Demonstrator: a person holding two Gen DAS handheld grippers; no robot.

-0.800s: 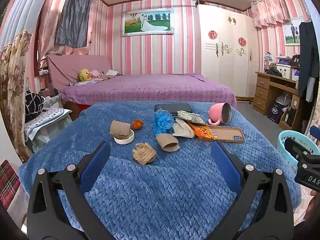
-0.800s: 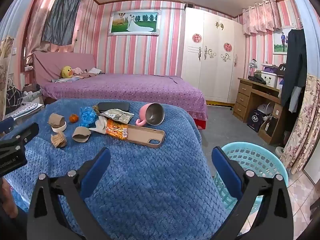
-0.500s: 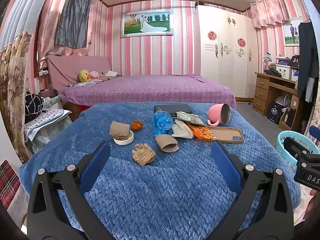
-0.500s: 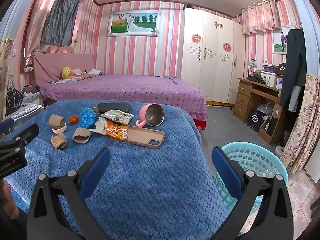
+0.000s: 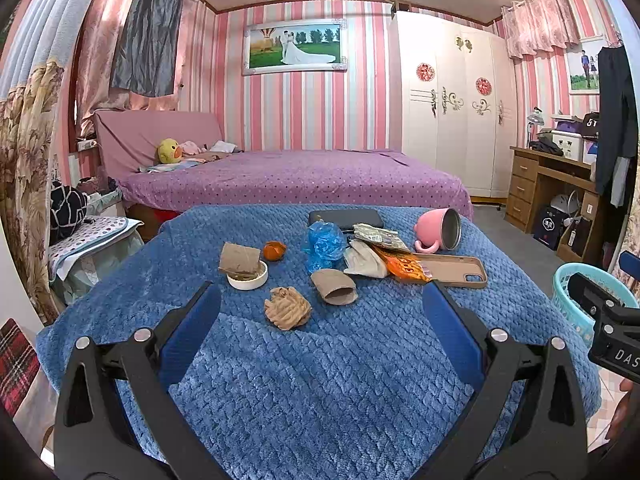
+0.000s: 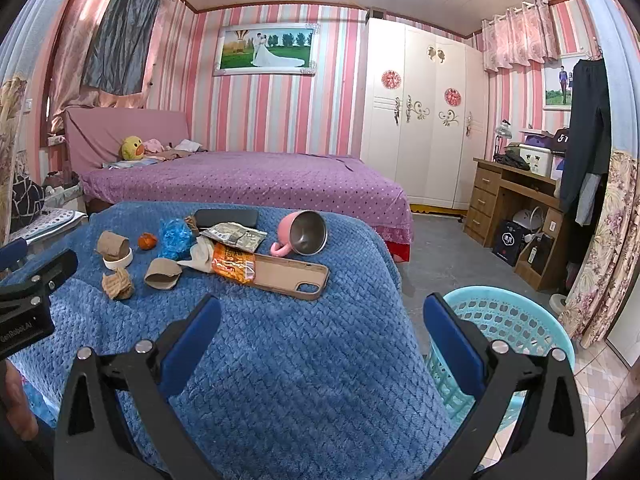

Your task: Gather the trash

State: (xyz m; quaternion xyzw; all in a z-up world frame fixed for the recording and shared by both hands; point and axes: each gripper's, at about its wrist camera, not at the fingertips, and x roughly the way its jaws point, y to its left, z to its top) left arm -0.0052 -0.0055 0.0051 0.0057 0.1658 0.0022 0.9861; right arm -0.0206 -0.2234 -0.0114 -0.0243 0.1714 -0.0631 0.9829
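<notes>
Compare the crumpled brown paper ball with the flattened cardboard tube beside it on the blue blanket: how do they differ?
The crumpled brown paper ball is wrinkled and closed up; the flattened cardboard tube is smooth with an open end facing the camera. The ball lies nearer the left gripper; the tube sits farther back. Both are brown and rest untouched on the blue blanket.

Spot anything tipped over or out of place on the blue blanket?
Yes: the pink mug lies on its side, mouth facing the camera, nothing spilled. An orange snack wrapper partly overlaps the tan phone case.
</notes>
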